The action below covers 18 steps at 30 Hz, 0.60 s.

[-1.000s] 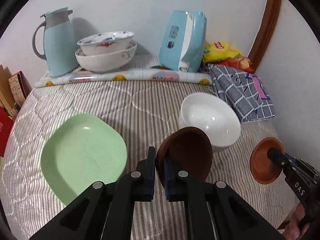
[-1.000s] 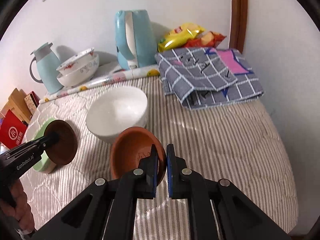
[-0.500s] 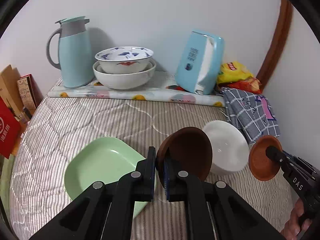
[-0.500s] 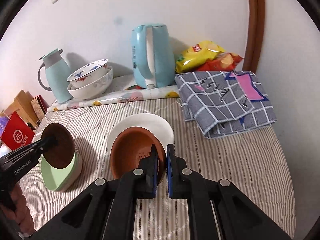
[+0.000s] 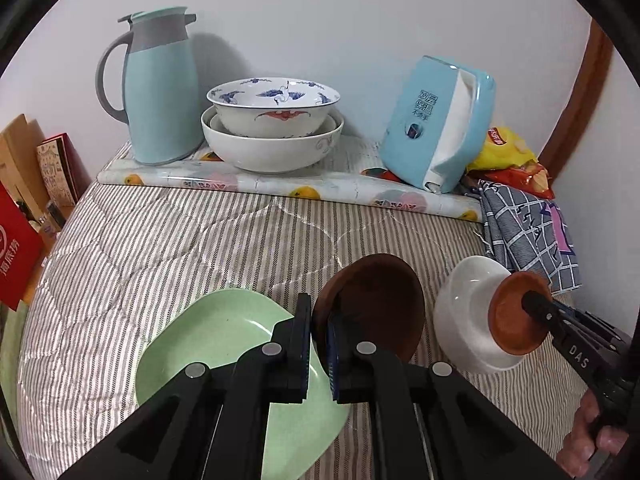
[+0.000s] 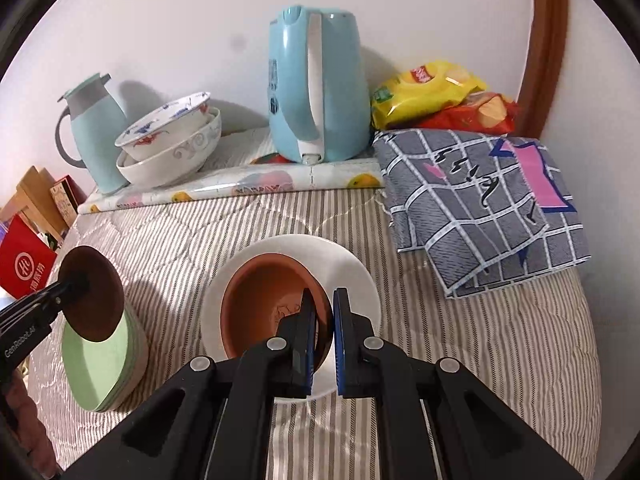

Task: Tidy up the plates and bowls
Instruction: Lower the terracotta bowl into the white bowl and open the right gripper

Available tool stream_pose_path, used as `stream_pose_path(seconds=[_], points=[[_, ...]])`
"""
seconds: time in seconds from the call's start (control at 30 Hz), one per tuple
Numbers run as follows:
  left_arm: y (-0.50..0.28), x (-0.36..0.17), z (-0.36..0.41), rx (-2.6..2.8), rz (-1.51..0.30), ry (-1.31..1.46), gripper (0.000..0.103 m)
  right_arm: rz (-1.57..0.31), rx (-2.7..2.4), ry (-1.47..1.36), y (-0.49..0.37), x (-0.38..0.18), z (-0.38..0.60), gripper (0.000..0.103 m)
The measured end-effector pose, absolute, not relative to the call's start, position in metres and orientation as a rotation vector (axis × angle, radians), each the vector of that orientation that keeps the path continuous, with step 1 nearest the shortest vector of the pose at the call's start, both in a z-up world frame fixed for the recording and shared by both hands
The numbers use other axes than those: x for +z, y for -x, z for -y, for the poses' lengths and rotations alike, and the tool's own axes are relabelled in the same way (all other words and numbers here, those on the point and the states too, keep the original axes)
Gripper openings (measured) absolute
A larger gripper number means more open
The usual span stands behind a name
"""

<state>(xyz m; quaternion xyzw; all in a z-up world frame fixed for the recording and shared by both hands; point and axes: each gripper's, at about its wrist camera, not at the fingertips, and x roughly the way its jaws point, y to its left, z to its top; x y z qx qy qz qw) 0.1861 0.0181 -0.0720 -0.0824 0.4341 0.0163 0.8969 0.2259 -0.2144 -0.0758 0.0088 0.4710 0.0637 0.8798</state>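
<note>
Both claws shift: left claw (image 5: 318,344) pinching dark brown saucer (image 5: 376,304) now above green plate (image 5: 224,360); right claw (image 6: 322,336) clamping terracotta saucer (image 6: 268,304) over white bowl (image 6: 352,272), likely nesting like with like.

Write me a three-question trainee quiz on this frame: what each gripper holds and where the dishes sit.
1. True or false: the left gripper is shut on the dark brown dish.
2. In the right wrist view, the terracotta dish held by the right gripper appears in front of which item? A) the green plate B) the white bowl C) the checked cloth
3. Fill in: the patterned bowl at the back sits nested in a larger ____ bowl.

Key: 1 true; 2 B; 3 white
</note>
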Motion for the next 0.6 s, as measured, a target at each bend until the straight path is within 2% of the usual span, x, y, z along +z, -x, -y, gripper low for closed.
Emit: stream_pose_path(seconds=[0.6], points=[[-0.208, -0.089, -0.026, 0.036, -0.925, 0.200, 0.008, -1.096, 0.136, 0.034, -0.253, -0.114, 0.200, 0.008]])
